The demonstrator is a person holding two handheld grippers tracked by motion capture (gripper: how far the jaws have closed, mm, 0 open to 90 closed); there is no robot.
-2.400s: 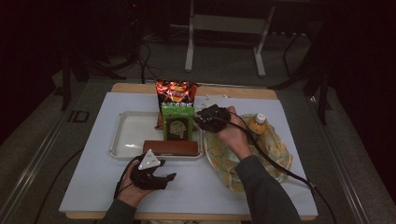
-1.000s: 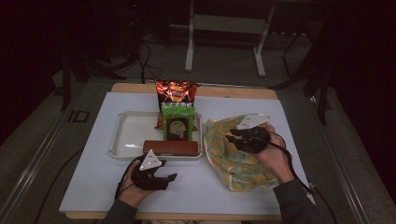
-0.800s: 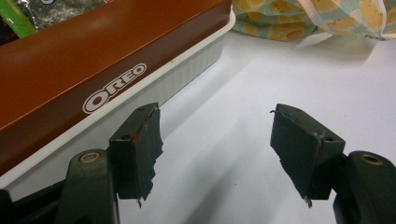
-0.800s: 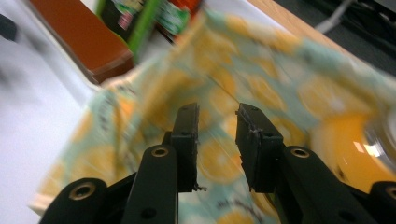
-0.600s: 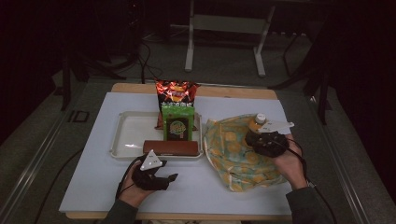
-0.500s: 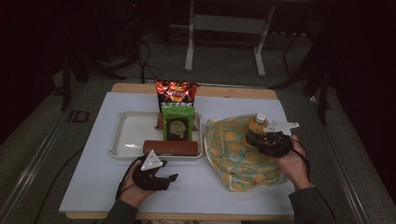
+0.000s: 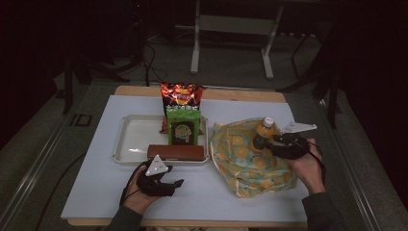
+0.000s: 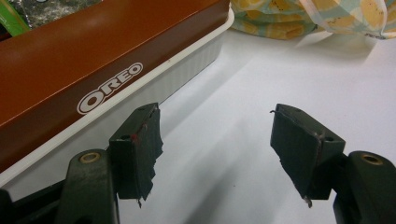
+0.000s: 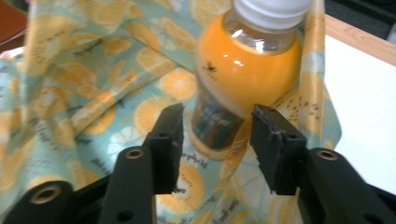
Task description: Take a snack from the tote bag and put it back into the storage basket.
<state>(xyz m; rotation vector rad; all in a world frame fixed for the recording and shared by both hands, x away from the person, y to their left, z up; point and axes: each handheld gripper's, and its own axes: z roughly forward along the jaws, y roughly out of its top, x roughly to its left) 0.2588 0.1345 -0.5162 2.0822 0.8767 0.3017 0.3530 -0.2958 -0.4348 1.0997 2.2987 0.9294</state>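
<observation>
An orange juice bottle (image 7: 262,134) with a white cap stands upright in a lemon-print cloth bag (image 7: 245,163) on the right of the table. My right gripper (image 7: 273,142) comes at it from the right. In the right gripper view the bottle (image 9: 247,79) sits between the jaws of the right gripper (image 9: 217,126), which have just been opening; small gaps show beside both pads. My left gripper (image 7: 176,185) rests open on the white table, with nothing between the jaws of the left gripper (image 8: 215,144), just in front of a brown Oreo box (image 8: 93,70).
A white tray (image 7: 132,139) at centre left holds the Oreo box (image 7: 175,152) along its near rim and an upright green box (image 7: 183,127). A red chips bag (image 7: 180,95) stands behind them. Bare white tabletop (image 7: 96,192) lies at the front left.
My right gripper has moved from above the middle of the bag to its right side, beside the bottle, and its jaws have widened around it. The left gripper has stayed put.
</observation>
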